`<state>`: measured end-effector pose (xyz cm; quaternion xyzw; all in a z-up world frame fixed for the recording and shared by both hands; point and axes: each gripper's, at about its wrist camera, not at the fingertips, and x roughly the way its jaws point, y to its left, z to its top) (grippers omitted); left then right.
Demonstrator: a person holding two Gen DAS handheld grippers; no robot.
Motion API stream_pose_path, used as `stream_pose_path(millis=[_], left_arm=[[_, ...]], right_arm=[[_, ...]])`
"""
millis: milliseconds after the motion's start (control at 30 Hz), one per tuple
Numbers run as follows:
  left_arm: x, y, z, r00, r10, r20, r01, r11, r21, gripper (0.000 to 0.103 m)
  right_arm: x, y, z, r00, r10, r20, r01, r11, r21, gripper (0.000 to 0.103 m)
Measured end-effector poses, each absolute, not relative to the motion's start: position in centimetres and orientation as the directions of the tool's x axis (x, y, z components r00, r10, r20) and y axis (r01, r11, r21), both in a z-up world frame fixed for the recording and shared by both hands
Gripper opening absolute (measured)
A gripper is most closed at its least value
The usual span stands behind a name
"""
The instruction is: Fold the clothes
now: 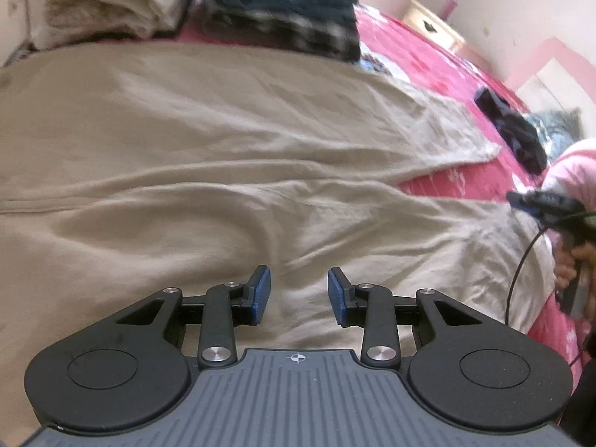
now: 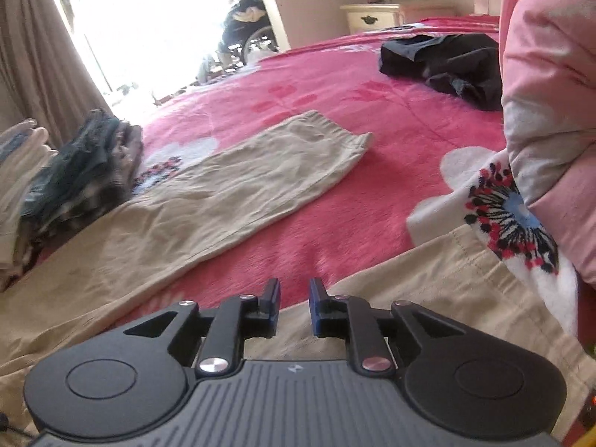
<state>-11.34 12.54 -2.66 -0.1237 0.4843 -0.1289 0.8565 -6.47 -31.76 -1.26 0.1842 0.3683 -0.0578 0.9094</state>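
Observation:
A beige pair of trousers (image 1: 223,141) lies spread and wrinkled on the pink bedspread (image 1: 428,59). My left gripper (image 1: 298,279) hovers just above the cloth, open, with nothing between its blue pads. In the right wrist view one trouser leg (image 2: 242,186) stretches away to a hem, and a second beige part (image 2: 428,298) lies under my right gripper (image 2: 294,290). Its jaws stand a little apart, and only cloth and bedspread show through the gap. The right gripper (image 1: 521,199) also shows at the right edge of the left wrist view, held in a hand.
A cream folded stack (image 1: 93,3) and a dark plaid folded stack (image 1: 283,11) sit at the far side of the bed. A black garment (image 2: 447,63) lies crumpled further off. A pink sleeve (image 2: 551,111) fills the right. A cream nightstand (image 2: 372,16) and a brown curtain (image 2: 37,56) stand beyond.

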Motion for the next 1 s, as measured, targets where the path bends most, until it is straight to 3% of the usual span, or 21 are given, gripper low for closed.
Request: stream_pose_path(millis=[333,633,700,1000], left_arm=[[-16.3,18.6,0.8,0.539,-0.259,-0.801,-0.085,0.930,-0.358,0.034],[-23.1,22.7,1.3,0.487,-0.233,-0.842,-0.246,0.888,-0.388,0.034],[-24.7,24.1,1.0,0.496,-0.227,-0.838,-0.307,0.857,-0.414,0.034],[-29.9,27.8,-1.8,0.522,-0.184,-0.833,-0.505,0.720,-0.476,0.034]], right_arm=[[-7.4,-31.2,-0.3,0.723,0.099,-0.684,0.212,0.910,0.356,0.018],[-11.2,-32.7,0.8,0.646,0.266,-0.716,0.227,0.828,0.513,0.023],[-12.3,-33.5,0.3,0.598,0.334,-0.729,0.268,0.774,0.574,0.031],[-18.3,-36.2,-3.2,0.499,0.464,-0.732,0.539,0.496,0.681,0.038]])
